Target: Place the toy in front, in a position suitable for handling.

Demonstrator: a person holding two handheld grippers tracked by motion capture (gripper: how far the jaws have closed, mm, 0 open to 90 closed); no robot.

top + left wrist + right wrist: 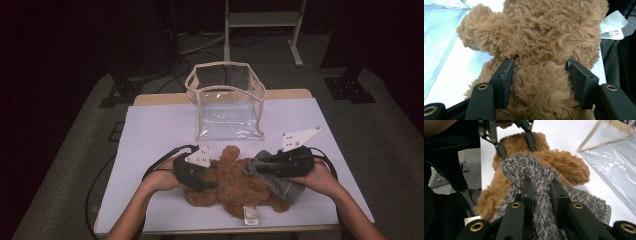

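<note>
Near the front edge of the tabletop (pixel 150 125) we have a brown plush bear (pixel 237 187) lying flat, a white tag (pixel 251 214) poking out toward us. Our left gripper (pixel 540 82) clamps a fat fold of the bear's fur between its jaws; our right gripper (pixel 541 192) pinches a bunched ridge of a grey knitted garment (pixel 272 175) that drapes over the bear's right side.

We judge both things light, soft and floppy: the pile squashes under the pads, so a deep bite on the bear's body or a limb should hold better than loose fur, and the knit wants a gathered fold, else it stretches and slips.

Farther back, toward the far edge, stands a clear open-topped bag (pixel 227 102) with pale trim.

We cannot make out the bear's face or which way it lies, and the garment's shape and openings are hidden in its folds.
</note>
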